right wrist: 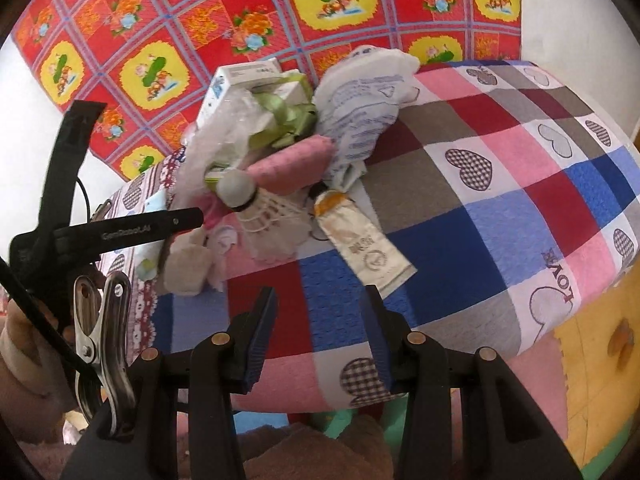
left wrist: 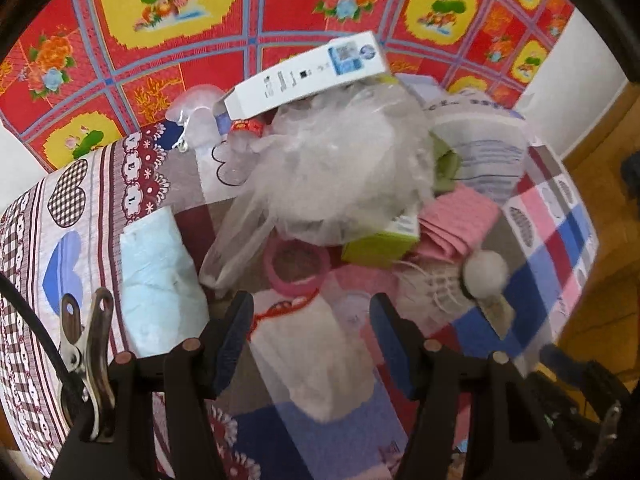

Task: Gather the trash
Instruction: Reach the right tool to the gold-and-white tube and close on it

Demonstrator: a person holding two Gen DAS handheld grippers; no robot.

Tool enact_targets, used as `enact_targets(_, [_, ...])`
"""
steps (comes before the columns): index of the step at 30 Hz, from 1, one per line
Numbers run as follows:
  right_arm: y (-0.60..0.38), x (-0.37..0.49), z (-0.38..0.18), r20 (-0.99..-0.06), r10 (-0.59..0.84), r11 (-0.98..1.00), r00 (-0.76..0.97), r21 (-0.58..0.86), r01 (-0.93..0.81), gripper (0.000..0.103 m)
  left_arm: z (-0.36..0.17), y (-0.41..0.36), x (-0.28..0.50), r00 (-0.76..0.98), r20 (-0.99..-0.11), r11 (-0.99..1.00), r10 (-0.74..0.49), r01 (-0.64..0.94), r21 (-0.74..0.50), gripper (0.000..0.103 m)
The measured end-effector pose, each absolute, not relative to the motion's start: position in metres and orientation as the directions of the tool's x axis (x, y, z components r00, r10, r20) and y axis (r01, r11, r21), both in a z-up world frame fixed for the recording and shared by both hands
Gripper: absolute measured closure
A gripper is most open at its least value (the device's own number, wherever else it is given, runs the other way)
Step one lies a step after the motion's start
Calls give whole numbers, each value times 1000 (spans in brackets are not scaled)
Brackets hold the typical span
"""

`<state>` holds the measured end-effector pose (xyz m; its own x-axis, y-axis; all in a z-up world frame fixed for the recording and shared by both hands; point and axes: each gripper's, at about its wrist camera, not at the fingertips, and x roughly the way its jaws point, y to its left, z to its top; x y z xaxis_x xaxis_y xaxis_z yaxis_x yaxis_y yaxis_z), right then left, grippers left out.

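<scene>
A heap of trash lies on a checked heart-print quilt. In it are a long white box, a clear plastic bag, a green box, a pink tape ring, a shuttlecock, a squeezed white tube and a printed white bag. My left gripper hangs open just in front of the heap, over a whitish cloth, holding nothing. My right gripper is open and empty, above the quilt short of the tube.
A red and yellow floral cloth hangs behind the heap. Pale blue paper and a pink cloth lie beside it. A finger of the left gripper, held by a hand, shows left. Yellow wood stands right.
</scene>
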<state>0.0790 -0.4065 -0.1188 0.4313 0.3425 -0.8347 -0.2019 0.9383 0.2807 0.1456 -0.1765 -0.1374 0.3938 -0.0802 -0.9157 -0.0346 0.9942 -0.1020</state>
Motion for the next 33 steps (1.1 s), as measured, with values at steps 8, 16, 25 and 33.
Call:
enact_targets(8, [-418,98,-128,-842,353,934,409,287,-214,59,-166,-177,169,349,-937,997,-11,-67,-37,39])
enact_targets(16, [-423,113,-136,-847,364,928,388,295,-226,59,-180,-179,182,366,-930,996,40,-90,7,39])
enact_targets(25, [-425,126,-141,-850,370,926,375,302,-227,59,-181,-182,186,375,-927,996,31,-87,-2,57])
enact_targets(33, [-417,133,-146,-861,366,919,353,274,-284,59,-154,-166,177,376,-926,990,-22,-122,-73,57])
